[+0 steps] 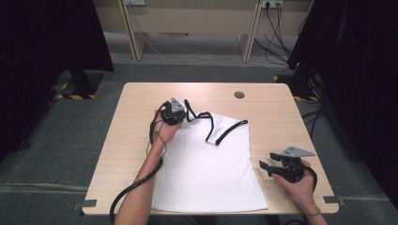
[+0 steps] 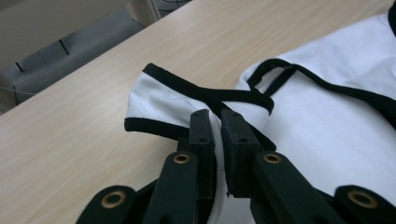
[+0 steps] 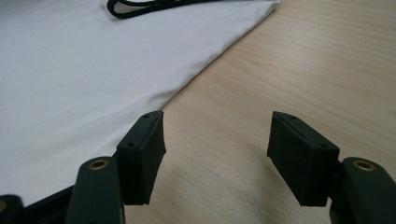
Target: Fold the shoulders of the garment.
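A white sleeveless top (image 1: 206, 168) with black trim lies flat on the wooden table (image 1: 131, 140), hem toward the person. My left gripper (image 1: 179, 114) is at the top's far left shoulder. In the left gripper view it (image 2: 219, 116) is shut on a bunched fold of the white top (image 2: 327, 107), with a black-edged strap (image 2: 201, 91) curling just beyond the jaws. My right gripper (image 1: 268, 161) hovers open over bare wood just right of the top's side edge. In the right gripper view the jaws (image 3: 217, 126) stand wide apart and hold nothing, with the top (image 3: 70, 70) to their left.
A round cable hole (image 1: 239, 94) sits near the table's far edge. Bare wood runs along the left, far and right sides of the table. Dark curtains and stands flank the table, and cables (image 1: 277, 42) lie on the floor beyond it.
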A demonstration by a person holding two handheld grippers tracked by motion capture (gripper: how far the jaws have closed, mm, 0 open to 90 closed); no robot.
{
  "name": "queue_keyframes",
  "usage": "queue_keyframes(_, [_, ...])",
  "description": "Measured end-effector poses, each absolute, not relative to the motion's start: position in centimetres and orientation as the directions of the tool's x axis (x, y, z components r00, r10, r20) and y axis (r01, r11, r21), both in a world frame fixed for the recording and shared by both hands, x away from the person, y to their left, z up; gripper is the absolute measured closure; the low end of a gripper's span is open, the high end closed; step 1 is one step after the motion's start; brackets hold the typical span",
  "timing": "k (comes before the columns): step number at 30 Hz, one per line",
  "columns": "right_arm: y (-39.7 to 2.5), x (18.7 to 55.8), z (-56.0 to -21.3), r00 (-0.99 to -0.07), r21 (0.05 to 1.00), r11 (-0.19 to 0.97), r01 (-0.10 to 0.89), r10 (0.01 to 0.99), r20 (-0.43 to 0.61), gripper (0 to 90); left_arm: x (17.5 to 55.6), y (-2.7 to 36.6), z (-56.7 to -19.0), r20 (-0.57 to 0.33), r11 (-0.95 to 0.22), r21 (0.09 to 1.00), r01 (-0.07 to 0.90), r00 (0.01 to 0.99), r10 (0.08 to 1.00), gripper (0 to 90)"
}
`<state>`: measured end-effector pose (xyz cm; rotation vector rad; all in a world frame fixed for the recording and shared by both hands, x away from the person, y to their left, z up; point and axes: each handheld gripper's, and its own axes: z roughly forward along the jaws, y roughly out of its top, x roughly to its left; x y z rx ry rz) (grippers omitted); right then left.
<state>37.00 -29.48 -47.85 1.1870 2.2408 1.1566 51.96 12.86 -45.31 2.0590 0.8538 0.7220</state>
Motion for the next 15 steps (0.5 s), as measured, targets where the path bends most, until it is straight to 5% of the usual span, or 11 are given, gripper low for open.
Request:
queue_keyframes(11, [-29.5,37.0,-47.9,-0.586,0.794,0.316,0.518,0.808,0.061,36.7,49.6,12.5,-47.7,0.146,-0.506,0.779,0.370,0.678,0.721,79.0])
queue_keyframes(15, [-29.4,37.0,-47.9,-0.587,0.794,0.319,0.517,0.807,0.058,36.7,49.5,12.7,-47.0,0.149,-0.505,0.782,0.365,0.677,0.721,67.8])
